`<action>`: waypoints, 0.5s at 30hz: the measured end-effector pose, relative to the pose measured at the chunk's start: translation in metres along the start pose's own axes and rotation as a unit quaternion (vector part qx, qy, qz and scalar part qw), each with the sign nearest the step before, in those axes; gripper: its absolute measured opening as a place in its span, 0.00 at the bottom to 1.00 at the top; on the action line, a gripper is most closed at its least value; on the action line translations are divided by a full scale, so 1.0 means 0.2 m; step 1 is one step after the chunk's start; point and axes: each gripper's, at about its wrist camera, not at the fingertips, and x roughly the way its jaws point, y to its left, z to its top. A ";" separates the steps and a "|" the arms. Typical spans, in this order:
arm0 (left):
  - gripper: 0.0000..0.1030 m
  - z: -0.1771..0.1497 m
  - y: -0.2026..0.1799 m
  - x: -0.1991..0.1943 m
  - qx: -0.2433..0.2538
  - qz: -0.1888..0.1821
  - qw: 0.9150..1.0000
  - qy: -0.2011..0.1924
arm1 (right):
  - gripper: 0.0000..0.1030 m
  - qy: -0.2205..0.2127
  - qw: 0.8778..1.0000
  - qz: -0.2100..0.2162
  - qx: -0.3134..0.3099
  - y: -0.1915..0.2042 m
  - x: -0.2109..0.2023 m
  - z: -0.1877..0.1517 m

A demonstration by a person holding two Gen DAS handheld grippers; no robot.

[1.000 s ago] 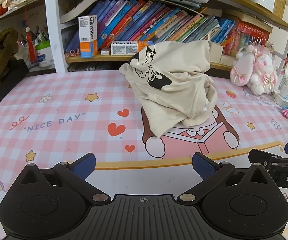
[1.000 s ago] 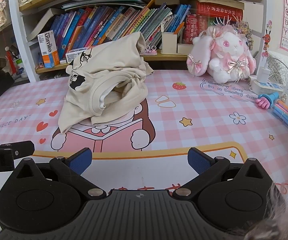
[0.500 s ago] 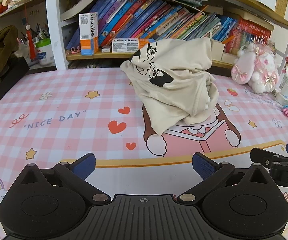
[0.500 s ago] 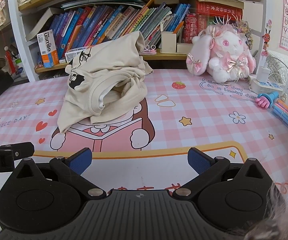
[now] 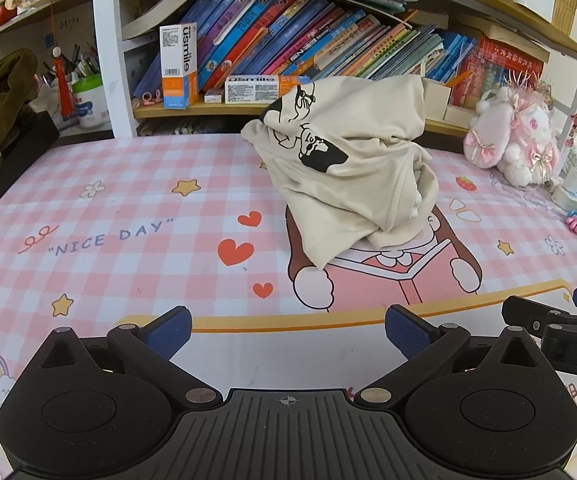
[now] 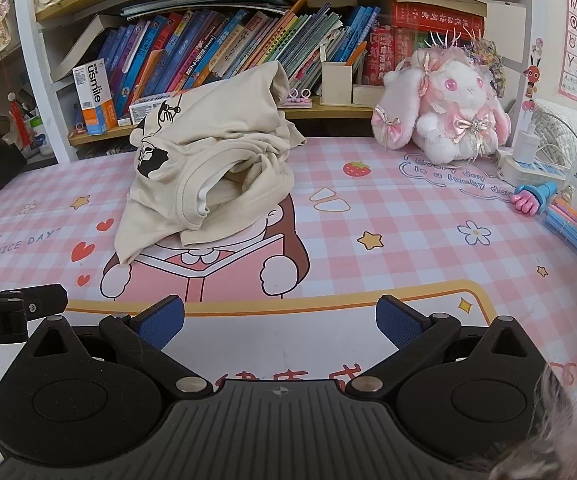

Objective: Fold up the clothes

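Well ahead of both sets of jaws, a cream shirt (image 5: pixel 352 168) with a black cartoon print sits bunched in a crumpled heap on the pink checked mat (image 5: pixel 128 200). Left gripper (image 5: pixel 287 330) and right gripper (image 6: pixel 280 320) hover low, side by side, jaws spread wide and empty. Beyond the heap stands a bookshelf (image 6: pixel 228 40), and a plush bunny (image 6: pixel 444 116) sits ahead-right of the right jaws.

A: What colour is the shirt (image 5: pixel 352 168)?
B: Cream, with a black cartoon print.
A: And the worktop (image 5: pixel 128 200)?
B: Pink-and-white check, red hearts, yellow stars. At far right, the plush rabbit (image 6: pixel 444 120) is white and pink.
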 end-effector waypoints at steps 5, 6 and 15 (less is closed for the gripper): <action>1.00 0.00 0.00 0.00 0.000 0.000 1.000 0.002 | 1.00 0.001 1.000 0.001 0.001 0.00 0.00 0.00; 1.00 0.00 0.00 0.00 0.000 0.000 1.000 0.002 | 1.00 0.001 1.000 0.001 0.001 0.00 0.00 0.00; 1.00 0.01 0.00 0.01 -0.003 -0.004 1.000 0.007 | 1.00 0.005 1.000 0.001 0.002 0.00 0.00 0.00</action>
